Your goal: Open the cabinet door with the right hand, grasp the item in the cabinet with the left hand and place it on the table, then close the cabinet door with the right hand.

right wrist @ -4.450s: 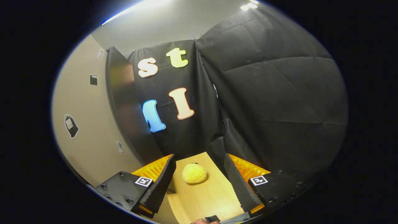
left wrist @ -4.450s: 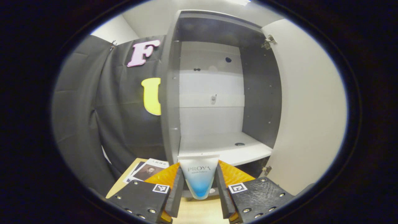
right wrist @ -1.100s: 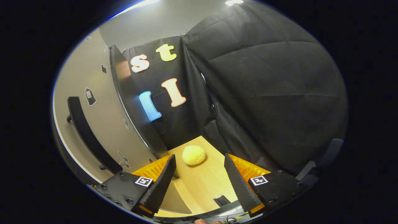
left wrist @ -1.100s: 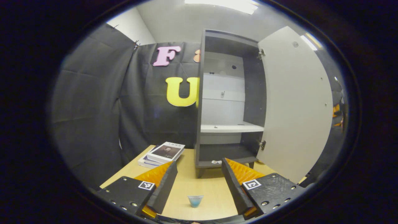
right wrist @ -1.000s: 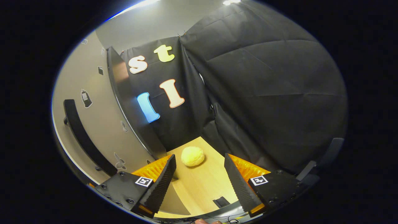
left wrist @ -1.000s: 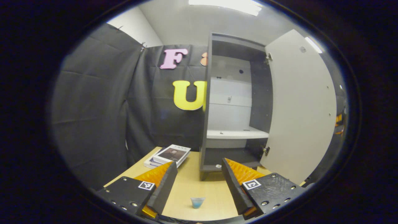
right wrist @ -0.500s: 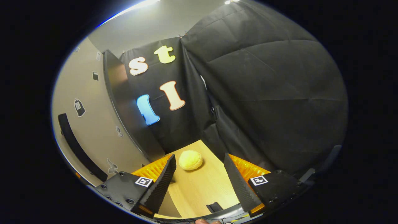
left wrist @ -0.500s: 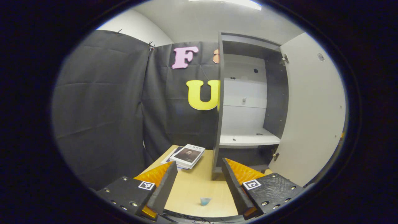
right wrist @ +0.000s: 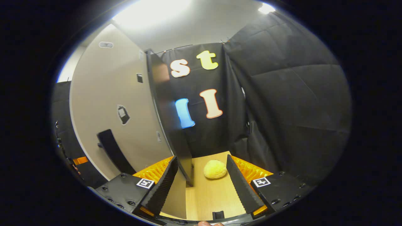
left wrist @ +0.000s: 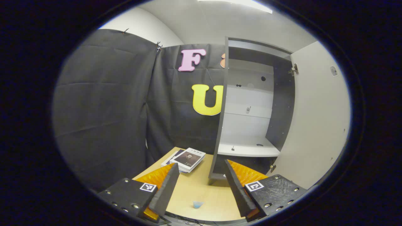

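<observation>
Black-draped booth, wooden surface (left wrist: 201,191), tube out, door left to close.
Both the left claw (left wrist: 199,188) and right claw (right wrist: 201,185) gape, grasping nothing; the small tube (left wrist: 197,204) stands on the surface between the left fingers. The cabinet door (right wrist: 116,103) hangs open, likely light and stiff on its hinges; take its dark bar handle (right wrist: 114,152).

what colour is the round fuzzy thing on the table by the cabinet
Pale yellow. The fuzzy ball shows best in the right gripper view, lying on the light wooden table.
</observation>
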`<state>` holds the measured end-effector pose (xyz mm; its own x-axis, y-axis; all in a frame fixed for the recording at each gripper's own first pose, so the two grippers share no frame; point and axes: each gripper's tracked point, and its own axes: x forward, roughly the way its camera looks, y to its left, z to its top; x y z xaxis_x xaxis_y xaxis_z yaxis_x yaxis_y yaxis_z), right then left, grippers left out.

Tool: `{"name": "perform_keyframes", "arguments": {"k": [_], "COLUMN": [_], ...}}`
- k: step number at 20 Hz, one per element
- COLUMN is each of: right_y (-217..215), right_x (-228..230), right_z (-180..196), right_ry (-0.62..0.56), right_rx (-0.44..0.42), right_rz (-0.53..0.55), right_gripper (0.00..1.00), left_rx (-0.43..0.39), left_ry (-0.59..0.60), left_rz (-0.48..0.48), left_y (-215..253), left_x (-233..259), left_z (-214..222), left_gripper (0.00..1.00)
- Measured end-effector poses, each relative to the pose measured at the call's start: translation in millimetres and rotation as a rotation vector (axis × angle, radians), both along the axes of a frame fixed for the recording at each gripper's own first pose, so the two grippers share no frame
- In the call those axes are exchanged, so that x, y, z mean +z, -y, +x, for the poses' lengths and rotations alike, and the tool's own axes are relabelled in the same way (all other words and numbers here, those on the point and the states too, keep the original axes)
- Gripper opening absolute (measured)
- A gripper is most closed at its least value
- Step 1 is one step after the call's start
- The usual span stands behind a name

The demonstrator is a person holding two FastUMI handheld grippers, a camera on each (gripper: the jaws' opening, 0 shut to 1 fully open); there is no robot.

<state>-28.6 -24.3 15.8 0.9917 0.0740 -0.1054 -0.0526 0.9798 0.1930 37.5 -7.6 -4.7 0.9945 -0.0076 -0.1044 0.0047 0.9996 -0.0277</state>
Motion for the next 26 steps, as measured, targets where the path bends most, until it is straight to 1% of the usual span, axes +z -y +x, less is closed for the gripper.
{"name": "perform_keyframes", "arguments": {"k": [1,2,5,6,8,9,10,13,14,15,17,18,19,22,24,26], "right_y": [-9.2,-16.5,-37.7,-42.3,-39.7,-40.2,-43.1,-53.2,-59.6,-66.0,-81.1,-89.9,-99.1,-129.8,-149.8,-166.3], "right_x": [9.7,16.3,33.3,34.3,37.4,36.7,35.6,41.2,42.7,43.4,43.1,43.2,42.6,43.0,43.5,41.7], "right_z": [-1.0,-0.5,-3.0,-3.3,-9.6,-8.6,-9.3,-12.6,-13.9,-15.3,-16.6,-17.2,-17.8,-15.7,-11.0,-4.1], "right_ry": [0.014,0.024,0.050,0.050,0.056,0.051,0.042,0.031,0.032,0.030,0.026,0.024,0.019,0.013,0.015,0.014], "right_rx": [0.028,0.047,0.083,0.074,0.026,0.006,-0.008,-0.042,-0.046,-0.048,-0.049,-0.045,-0.037,0.005,0.037,0.049], "right_rz": [-0.013,-0.025,-0.038,-0.041,-0.056,-0.056,-0.060,-0.118,-0.140,-0.154,-0.154,-0.149,-0.142,-0.143,-0.145,-0.149], "right_gripper": [1.00,0.92,0.92,0.92,0.90,0.96,0.90,0.90,0.97,0.90,0.90,0.90,0.97,0.97,0.97,0.97], "left_rx": [-0.005,-0.011,-0.038,-0.061,-0.096,-0.108,-0.118,-0.143,-0.153,-0.168,-0.184,-0.189,-0.194,-0.194,-0.199,-0.206], "left_ry": [0.004,0.005,0.022,0.023,0.025,0.027,0.027,0.014,0.006,0.007,0.012,0.018,0.021,0.019,0.019,0.017], "left_rz": [0.000,0.004,0.003,-0.012,-0.032,-0.028,-0.021,-0.019,-0.026,-0.031,-0.017,-0.006,0.003,0.009,-0.003,-0.018], "left_y": [0.5,1.3,-1.5,0.3,-2.6,-7.4,-12.1,-24.4,-27.2,-28.5,-32.4,-34.3,-36.6,-46.6,-51.6,-58.6], "left_x": [1.2,-0.7,-0.3,-1.2,0.6,2.5,2.7,0.3,-0.8,1.1,4.9,8.2,9.2,9.3,8.0,5.0], "left_z": [2.1,7.1,25.3,32.5,47.3,53.8,60.7,82.3,86.6,91.7,96.3,98.5,99.9,102.5,104.8,105.6], "left_gripper": [0.87,0.87,0.87,0.87,0.87,0.87,0.87,0.87,0.87,0.87,0.87,0.87,0.87,0.87,0.87,0.87]}}
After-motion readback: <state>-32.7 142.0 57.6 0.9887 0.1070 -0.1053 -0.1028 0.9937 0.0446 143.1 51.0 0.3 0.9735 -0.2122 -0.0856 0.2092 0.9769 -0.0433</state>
